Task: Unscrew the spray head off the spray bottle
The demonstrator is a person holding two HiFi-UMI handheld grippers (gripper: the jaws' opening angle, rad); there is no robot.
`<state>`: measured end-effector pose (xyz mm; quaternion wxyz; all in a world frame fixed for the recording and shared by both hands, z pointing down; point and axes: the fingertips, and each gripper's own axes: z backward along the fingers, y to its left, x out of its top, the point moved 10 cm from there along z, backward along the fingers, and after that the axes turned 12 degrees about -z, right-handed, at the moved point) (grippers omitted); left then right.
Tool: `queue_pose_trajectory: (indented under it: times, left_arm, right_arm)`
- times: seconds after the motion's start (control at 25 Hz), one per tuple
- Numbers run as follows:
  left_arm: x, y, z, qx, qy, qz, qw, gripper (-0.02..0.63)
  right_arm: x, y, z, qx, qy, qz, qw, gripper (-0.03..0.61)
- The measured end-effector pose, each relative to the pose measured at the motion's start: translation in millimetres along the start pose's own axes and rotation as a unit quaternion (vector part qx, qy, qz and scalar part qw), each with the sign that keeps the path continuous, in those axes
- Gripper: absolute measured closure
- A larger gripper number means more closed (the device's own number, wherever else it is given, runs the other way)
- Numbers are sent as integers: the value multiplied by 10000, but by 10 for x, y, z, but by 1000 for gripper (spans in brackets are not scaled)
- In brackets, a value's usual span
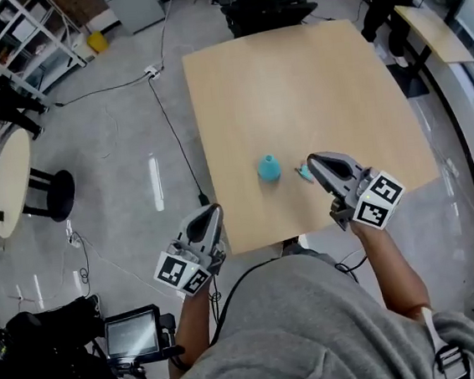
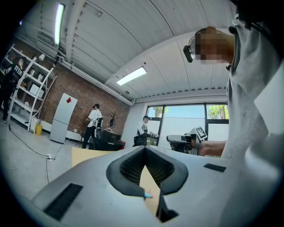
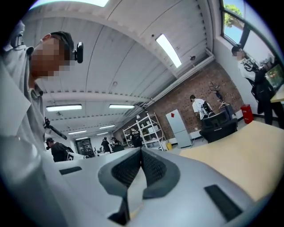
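Note:
A small teal spray bottle (image 1: 268, 168) stands on the wooden table (image 1: 309, 76) near its front edge. Just right of it lies a small teal piece, the spray head (image 1: 303, 171), apart from the bottle. My right gripper (image 1: 312, 161) hovers above the table's front right with its tip beside that piece, jaws shut and empty. My left gripper (image 1: 214, 209) is raised off the table's front left corner, also shut on nothing. In the left gripper view the jaws (image 2: 145, 150) meet and a teal speck (image 2: 146, 194) shows below them. The right gripper view shows shut jaws (image 3: 141, 150) pointing level across the room.
A round table (image 1: 8, 179) with a black stool stands at left. A cable (image 1: 177, 140) runs over the floor beside the table. Black chairs (image 1: 268, 9) sit at the far edge and a bench (image 1: 435, 33) at right. Black equipment with a screen (image 1: 130, 334) is near my left side.

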<state>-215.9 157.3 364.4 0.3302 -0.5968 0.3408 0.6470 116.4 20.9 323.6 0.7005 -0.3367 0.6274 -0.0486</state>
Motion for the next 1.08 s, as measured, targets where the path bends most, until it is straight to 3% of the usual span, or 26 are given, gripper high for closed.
queue_pose_trajectory:
  times: [0.28,0.48,0.76,0.92,1.08]
  left_arm:
    - [78,-217,1073,-23,-160,200,9997,611]
    - [100,-321,1410,-167,-160,140,9996,611]
    - [249,-591,1360,-292,-152,-177,9993,611]
    - [298,-648,1189,-313,-243,123,9991,611]
    - [375,-713,856,-577,-294,-94,9979,611]
  right_arm:
    - [-427,1063,164,-298,-231,210,9991,574]
    - [-659,1558,315,-455,-124,471,9978,574]
    - [-555,1733,576,-545,-31,659,9963,574]
    - [-440,1764,581,-505,100,794,9955,574]
    - [-268,1690,651,-538,-57,927,9942,574]
